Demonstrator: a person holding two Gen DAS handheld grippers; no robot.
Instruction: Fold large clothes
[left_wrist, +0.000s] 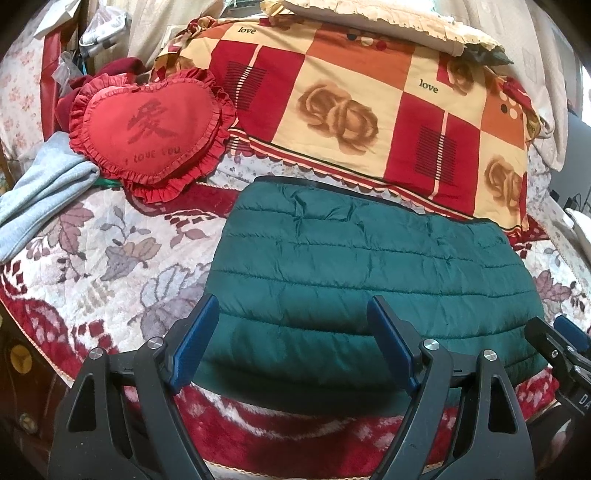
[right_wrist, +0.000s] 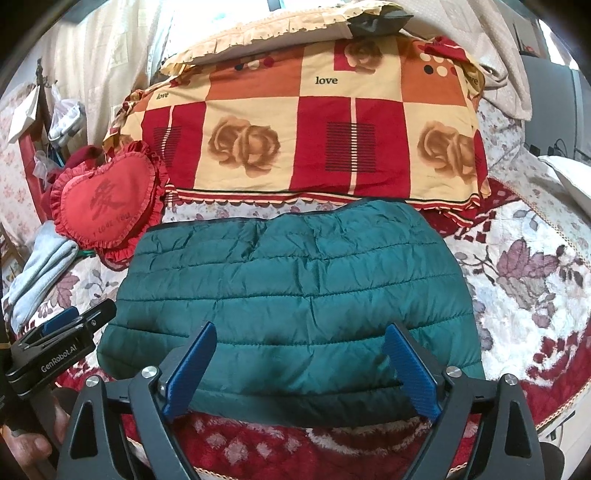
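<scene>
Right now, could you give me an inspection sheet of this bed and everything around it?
Surface: floral blanket on a bed.
Job's things: green jacket, folded to a flat rectangle.
Clutter: heart cushion, checked quilt, grey garment, frilled pillow.
Grippers: left gripper and right gripper both open over the jacket's near edge, fingers holding nothing.
Cables: some by the right edge, blurred.
Surroundings: pale curtain, bags hanging at left.

folded green quilted jacket (right_wrist: 295, 306) lies on the floral blanket (right_wrist: 524, 295), right gripper (right_wrist: 299, 369) wide apart above it.
</scene>
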